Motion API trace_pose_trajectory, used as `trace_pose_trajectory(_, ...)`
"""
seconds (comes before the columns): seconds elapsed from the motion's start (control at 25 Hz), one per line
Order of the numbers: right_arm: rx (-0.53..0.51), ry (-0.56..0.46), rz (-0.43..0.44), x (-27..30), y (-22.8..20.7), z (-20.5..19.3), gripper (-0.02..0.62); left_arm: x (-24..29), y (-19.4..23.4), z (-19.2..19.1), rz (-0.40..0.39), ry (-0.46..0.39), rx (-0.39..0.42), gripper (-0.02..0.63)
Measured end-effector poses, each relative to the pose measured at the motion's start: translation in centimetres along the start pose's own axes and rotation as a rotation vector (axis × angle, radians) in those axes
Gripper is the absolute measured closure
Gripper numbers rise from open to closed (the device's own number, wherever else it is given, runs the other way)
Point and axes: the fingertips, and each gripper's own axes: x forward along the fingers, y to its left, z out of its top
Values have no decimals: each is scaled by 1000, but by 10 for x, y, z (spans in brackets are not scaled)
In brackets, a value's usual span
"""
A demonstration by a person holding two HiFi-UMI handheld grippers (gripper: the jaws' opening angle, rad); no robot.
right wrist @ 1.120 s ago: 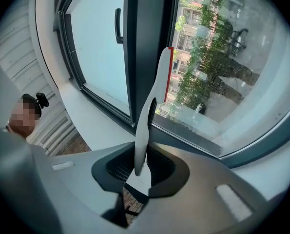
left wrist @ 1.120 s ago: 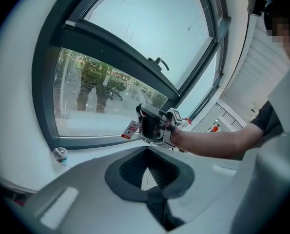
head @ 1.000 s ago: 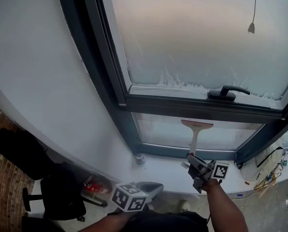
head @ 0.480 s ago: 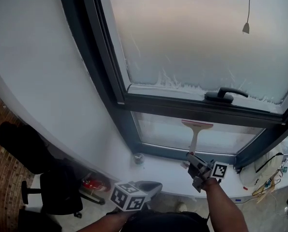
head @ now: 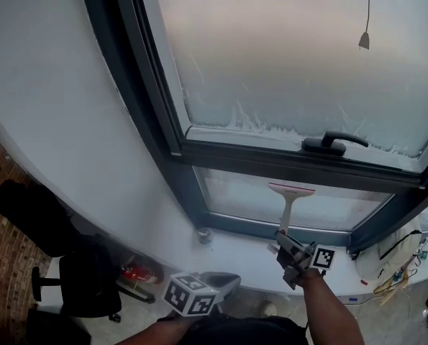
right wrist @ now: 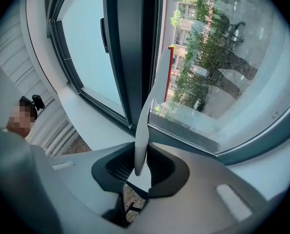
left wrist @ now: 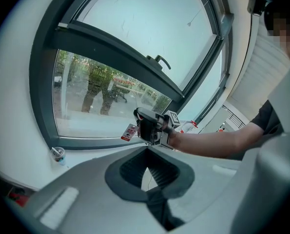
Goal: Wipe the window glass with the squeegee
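Gripping the squeegee (head: 289,205) handle, the right claw (head: 284,241) has barely shifted, its blade still high on the lower pane (head: 235,192), so the downward wipe seems hardly begun; the left claw (left wrist: 147,161) hangs open near.
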Motion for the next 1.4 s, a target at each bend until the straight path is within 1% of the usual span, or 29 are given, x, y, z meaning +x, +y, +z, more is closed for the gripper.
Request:
trace_pose_trajectory(0.48,59,-4,-47,-10,-30,-18,508,6,2,-16,0,55,-35,606)
trace_pose_trajectory(0.72,81,9,-50,-9,-46,-26,508,17,3,-24,-8,88,-48,606)
trace_pose_trajectory(0.88,113,22,-77,-14,-62,-37,508,27,-1,-32,-21,109,-64,606)
trace_pose_trajectory(1.04,116,35,-82,-15,-78,-42,508,34,-2,-45,-27,136,-79,606)
trace_pose_trajectory(1.2,141,36,-99,-18,-99,-49,508,38,2,-58,-27,155,-107,606)
trace_pose_trajectory(1.4,158,42,-100,-16,-122,-58,508,48,11,-66,-24,164,-122,606)
